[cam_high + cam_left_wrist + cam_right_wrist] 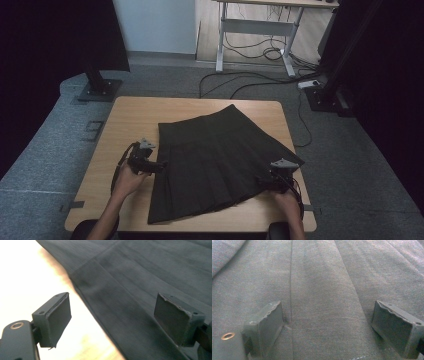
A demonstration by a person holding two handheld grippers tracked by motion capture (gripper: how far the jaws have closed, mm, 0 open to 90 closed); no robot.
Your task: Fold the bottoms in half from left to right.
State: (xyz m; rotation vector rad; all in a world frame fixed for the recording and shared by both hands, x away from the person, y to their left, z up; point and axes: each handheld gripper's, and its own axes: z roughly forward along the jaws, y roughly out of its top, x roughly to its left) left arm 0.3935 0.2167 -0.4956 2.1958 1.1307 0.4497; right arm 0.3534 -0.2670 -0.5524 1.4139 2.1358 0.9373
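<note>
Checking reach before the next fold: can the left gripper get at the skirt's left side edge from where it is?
Probably yes. The left gripper sits beside the skirt with jaws open, and its own view shows the side edge lying flat on the table between them, nothing blocking.

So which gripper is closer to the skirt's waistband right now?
Left. The left gripper sits at the pleated skirt's left edge, not far below the waistband. The right gripper is over the hem corner on the right side, farther from it.
</note>
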